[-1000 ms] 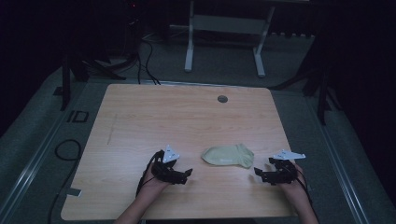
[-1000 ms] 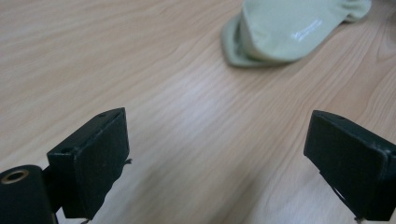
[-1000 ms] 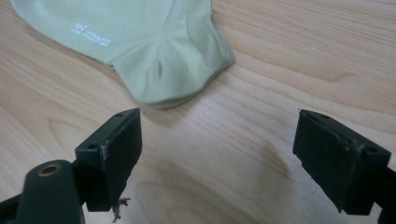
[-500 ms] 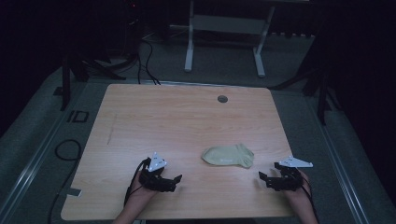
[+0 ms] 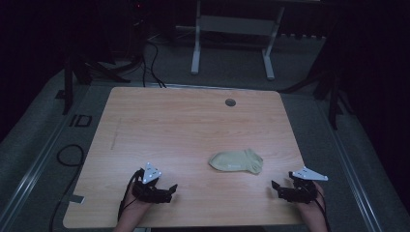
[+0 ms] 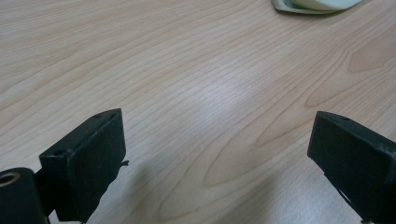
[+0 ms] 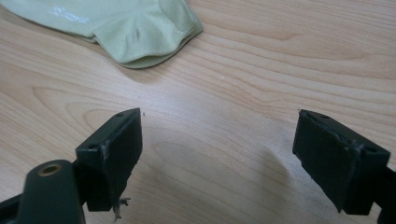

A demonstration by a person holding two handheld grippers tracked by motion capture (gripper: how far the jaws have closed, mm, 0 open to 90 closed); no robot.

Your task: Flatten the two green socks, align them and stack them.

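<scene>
A pale green ankle sock [image 5: 236,161] lies flat near the front of the wooden worktop [image 5: 183,121], between the left gripper [image 5: 170,189] and right gripper [image 5: 274,187]; both sets of jaws stand wide apart and empty, seemingly poised to pick it up.

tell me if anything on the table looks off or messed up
Nothing much stands out. The pale green sock lies flat on the wooden table, only slightly rumpled at its opening. Both the left gripper and right gripper are open with nothing between their jaws.
</scene>
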